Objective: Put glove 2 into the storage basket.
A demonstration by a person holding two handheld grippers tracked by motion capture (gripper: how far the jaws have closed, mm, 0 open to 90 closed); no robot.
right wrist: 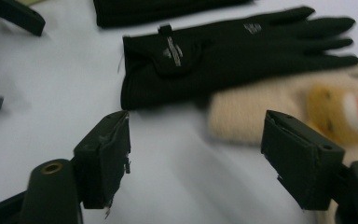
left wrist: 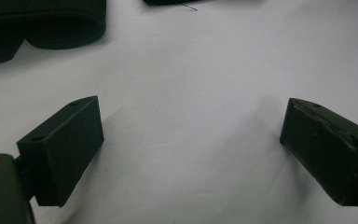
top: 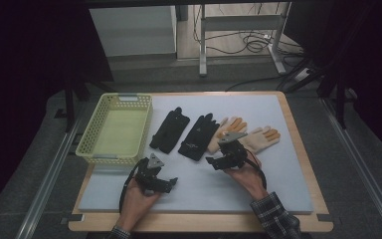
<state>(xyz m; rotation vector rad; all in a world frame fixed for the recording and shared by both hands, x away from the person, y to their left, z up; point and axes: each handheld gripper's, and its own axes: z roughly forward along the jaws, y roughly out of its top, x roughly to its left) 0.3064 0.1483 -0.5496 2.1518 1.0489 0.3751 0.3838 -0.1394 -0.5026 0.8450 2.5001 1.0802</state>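
Two black gloves (top: 170, 129) (top: 199, 137) lie side by side in the middle of the white mat (top: 278, 184), with two cream gloves with orange fingertips (top: 229, 128) (top: 261, 138) to their right. My right gripper (top: 212, 162) hovers just in front of the cream gloves, open, jaws pointing left. Its own view has the nearer black glove (right wrist: 223, 56) and a cream cuff (right wrist: 256, 114) beyond its empty jaws (right wrist: 196, 158). My left gripper (top: 170, 183) rests low at the front left, open. In its view the jaws (left wrist: 191, 144) stand wide over bare mat, a black glove cuff (left wrist: 42, 23) ahead.
A yellow perforated basket (top: 144, 134) stands at the mat's left side, nothing showing inside. The mat lies on a wooden board (top: 298, 144). Beyond the table are metal legs and cables (top: 248, 42) on the floor.
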